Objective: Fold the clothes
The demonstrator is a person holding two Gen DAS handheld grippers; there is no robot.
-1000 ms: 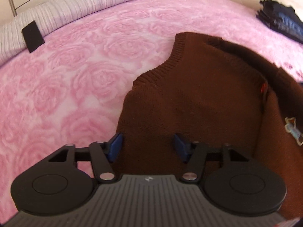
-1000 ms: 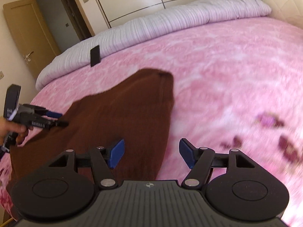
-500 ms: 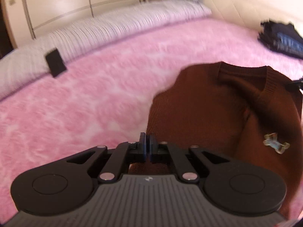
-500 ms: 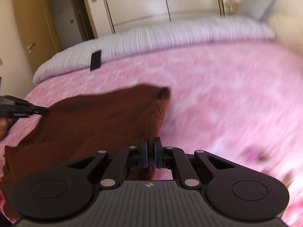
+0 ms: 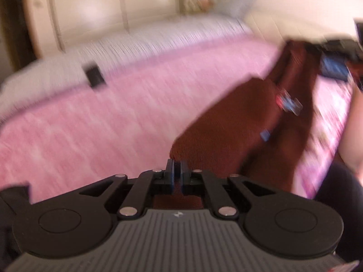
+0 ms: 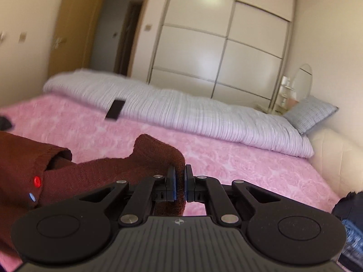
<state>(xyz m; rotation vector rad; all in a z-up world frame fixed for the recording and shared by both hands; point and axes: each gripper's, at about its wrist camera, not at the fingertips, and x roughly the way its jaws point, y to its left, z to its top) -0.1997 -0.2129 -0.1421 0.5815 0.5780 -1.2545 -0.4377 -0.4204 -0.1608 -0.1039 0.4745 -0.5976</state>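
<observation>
A brown knit sweater [image 5: 238, 122] hangs lifted above the pink bed, stretched between my two grippers. My left gripper [image 5: 176, 176] is shut on one edge of it; the left wrist view is motion-blurred. My right gripper [image 6: 179, 182] is shut on another edge of the sweater [image 6: 95, 176], whose fabric bunches over the pads. The right gripper also shows at the far right of the left wrist view [image 5: 335, 52], holding the sweater's far end. Small tags hang from the sweater.
A pink rose-pattern blanket [image 6: 238, 163] covers the bed. A striped grey duvet [image 6: 192, 115] lies along the far side with a black phone [image 6: 115, 109] on it. A grey pillow [image 6: 310, 113] and a dark folded garment [image 6: 349, 215] are at right. Wardrobe and door stand behind.
Both grippers, open over the flat sweater a second ago, have shut on its edges and lifted it off the bed; both cameras have tilted up.
</observation>
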